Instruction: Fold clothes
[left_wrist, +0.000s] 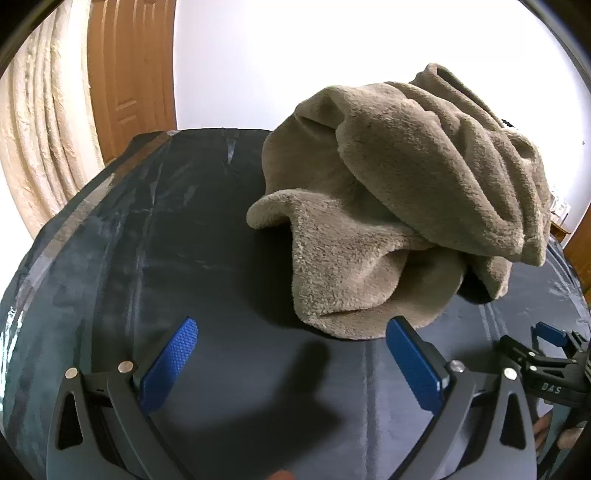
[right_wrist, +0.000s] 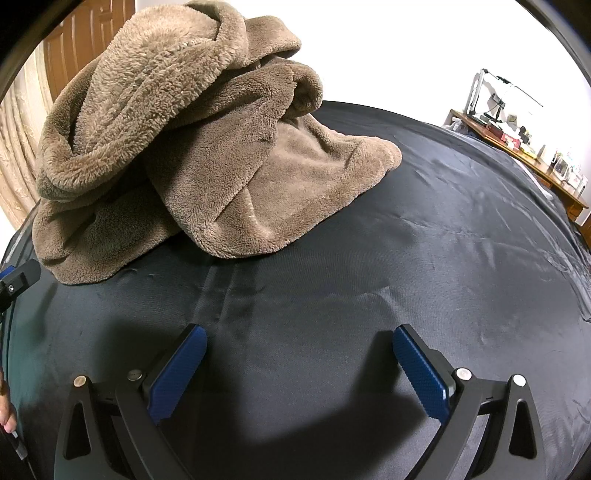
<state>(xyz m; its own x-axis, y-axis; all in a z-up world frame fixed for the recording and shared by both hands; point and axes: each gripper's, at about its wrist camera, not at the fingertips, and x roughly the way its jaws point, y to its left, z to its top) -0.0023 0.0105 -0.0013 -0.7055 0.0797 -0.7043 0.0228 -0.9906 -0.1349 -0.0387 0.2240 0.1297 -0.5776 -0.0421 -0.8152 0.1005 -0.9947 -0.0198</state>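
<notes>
A brown fleece garment (left_wrist: 399, 199) lies crumpled in a tall heap on a dark sheet (left_wrist: 155, 251). In the left wrist view its lowest flap hangs just beyond my left gripper (left_wrist: 291, 328), which is open with nothing between its blue pads (left_wrist: 173, 362). The right wrist view shows the same garment (right_wrist: 177, 147) heaped at the upper left, ahead and to the left of my right gripper (right_wrist: 299, 332), which is open and empty over the dark sheet (right_wrist: 424, 229). The right gripper (left_wrist: 550, 339) also shows at the left wrist view's right edge.
A wooden door (left_wrist: 129, 74) and a cream curtain (left_wrist: 40, 129) stand behind the bed at the left. A wooden desk (right_wrist: 528, 155) crowded with small items and a lamp sits far right. Bare sheet spreads to the right of the garment.
</notes>
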